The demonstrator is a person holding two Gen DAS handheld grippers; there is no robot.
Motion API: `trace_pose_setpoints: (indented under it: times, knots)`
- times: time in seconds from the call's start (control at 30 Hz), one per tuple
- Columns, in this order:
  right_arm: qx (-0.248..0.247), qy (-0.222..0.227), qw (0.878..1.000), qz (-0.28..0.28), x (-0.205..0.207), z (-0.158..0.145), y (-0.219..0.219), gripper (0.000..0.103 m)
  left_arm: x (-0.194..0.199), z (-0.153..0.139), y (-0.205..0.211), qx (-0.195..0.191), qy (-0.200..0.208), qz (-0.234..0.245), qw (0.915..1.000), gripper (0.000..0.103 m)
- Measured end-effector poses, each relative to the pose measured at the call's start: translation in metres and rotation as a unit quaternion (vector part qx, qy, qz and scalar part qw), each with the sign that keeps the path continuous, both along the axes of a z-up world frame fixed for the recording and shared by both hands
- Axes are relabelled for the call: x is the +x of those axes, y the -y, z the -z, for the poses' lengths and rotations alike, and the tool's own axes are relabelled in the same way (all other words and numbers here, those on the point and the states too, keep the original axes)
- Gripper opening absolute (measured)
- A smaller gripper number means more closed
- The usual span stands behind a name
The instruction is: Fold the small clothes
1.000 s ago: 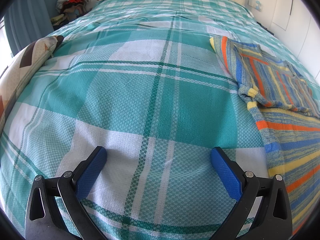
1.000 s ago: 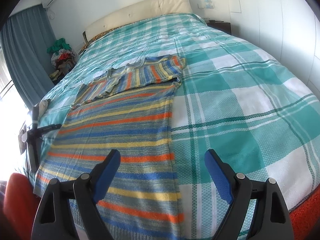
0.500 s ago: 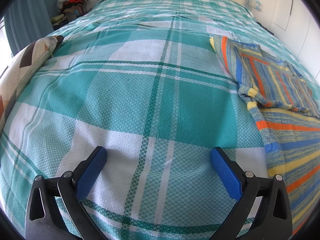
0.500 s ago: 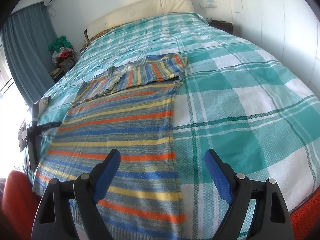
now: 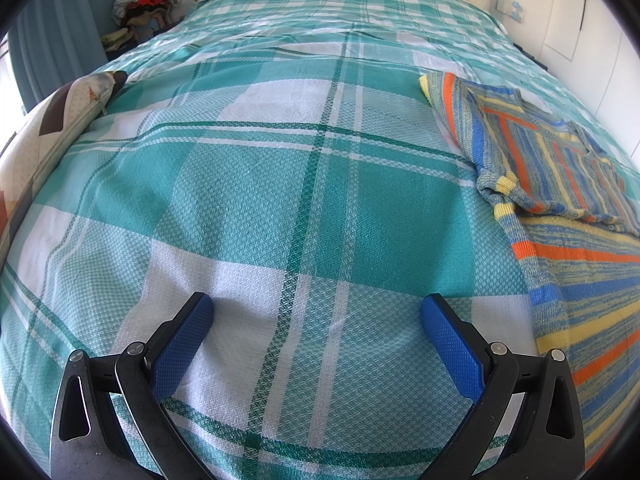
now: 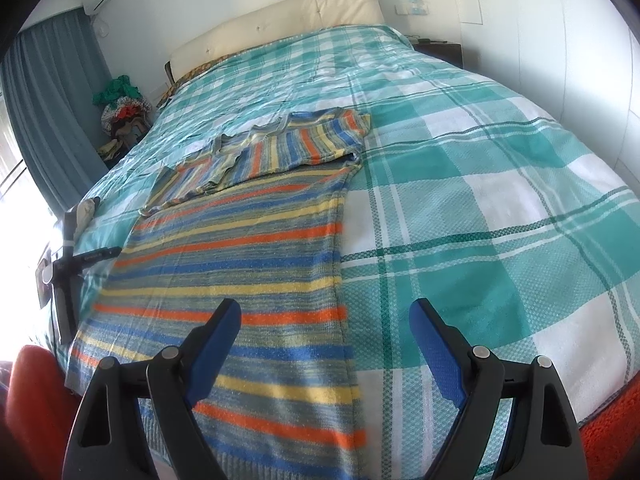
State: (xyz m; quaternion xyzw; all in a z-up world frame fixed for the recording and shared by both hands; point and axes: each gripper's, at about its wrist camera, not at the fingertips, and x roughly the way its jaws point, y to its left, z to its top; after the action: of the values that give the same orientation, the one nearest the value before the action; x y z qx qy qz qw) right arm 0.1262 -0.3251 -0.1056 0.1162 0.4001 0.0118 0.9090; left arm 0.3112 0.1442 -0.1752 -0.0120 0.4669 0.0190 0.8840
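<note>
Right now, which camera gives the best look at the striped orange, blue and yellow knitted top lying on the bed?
The right wrist view: the striped orange, blue and yellow knitted top shows almost whole there, its far end folded over the body. The left wrist view catches only its folded end and one side, cut off at the right edge.

Plaid bedspread (image 5: 256, 200), patterned pillow (image 5: 60, 116)

A sweater (image 6: 240, 264) is spread flat on the bed (image 6: 500, 184), its far end folded back onto itself. Behind the bed a headboard (image 6: 280, 24) is set against the wall — a heap of clothes (image 6: 120, 112) is piled at its left corner, and a pillow (image 5: 52, 128) is laid along the bed's left edge.
</note>
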Motion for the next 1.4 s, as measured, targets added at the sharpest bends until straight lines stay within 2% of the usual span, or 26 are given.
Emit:
trace_pose_setpoints:
  times: [1.17,1.4]
  knots:
    - [0.007,-0.012,1.000,-0.001,0.0031,0.0068,0.0025,0.086,-0.0003,0.0001,0.0000,0.000,0.000,0.000,1.0000,0.103]
    - [-0.007,-0.012,1.000,-0.011,0.0058,0.0070,-0.0046,0.086,-0.0002,0.0002,-0.0001,0.000,0.000,0.000,1.0000,0.103]
